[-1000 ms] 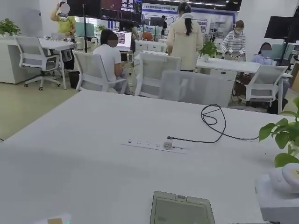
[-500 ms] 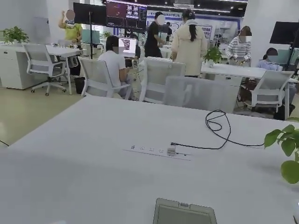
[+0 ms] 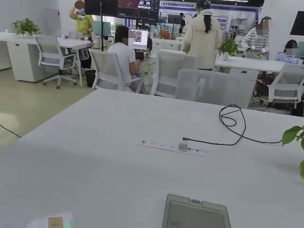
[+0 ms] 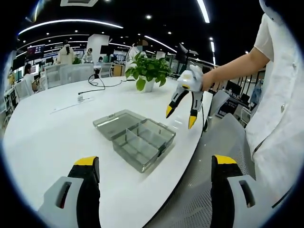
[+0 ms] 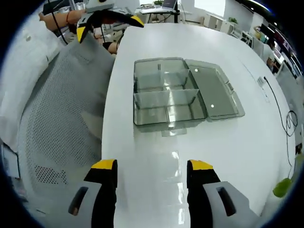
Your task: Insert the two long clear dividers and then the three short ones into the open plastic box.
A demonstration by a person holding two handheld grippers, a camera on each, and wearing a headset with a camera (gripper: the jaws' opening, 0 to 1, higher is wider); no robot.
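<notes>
Left gripper view: the left gripper (image 4: 155,161) has its jaws released, spread wide along the lower edge, with nothing between them. Right gripper view: the right gripper (image 5: 152,165) also has its jaws apart and empty, over the bare white table (image 5: 142,147).

In the right gripper view, the box (image 5: 164,111) lies at frame centre, above the jaw tips and close to the left edge of the table. Its lid (image 5: 212,92) is folded flat on the table to the right. Clear dividers (image 5: 166,91) stand inside and split the box into compartments. Because they are transparent, their number cannot be told.

In the left gripper view, the box (image 4: 145,142) sits at centre with the lid (image 4: 111,122) on its left. The right gripper (image 4: 180,116) hangs to the upper right of the box, held by a hand (image 4: 206,80), with its jaws open. A plant (image 4: 145,71) stands behind it.

In the right gripper view, the left gripper (image 5: 109,26) appears at upper left with its jaws apart, above a mesh chair (image 5: 61,118).

Head view: the box (image 3: 197,213) is cut off by the bottom edge. A small tag (image 3: 55,222) at lower left is blurred and unreadable. A power strip (image 3: 164,145) and a cable (image 3: 232,124) lie mid-table. The writing on the screens (image 3: 137,4) at the top edge is too small to read.
</notes>
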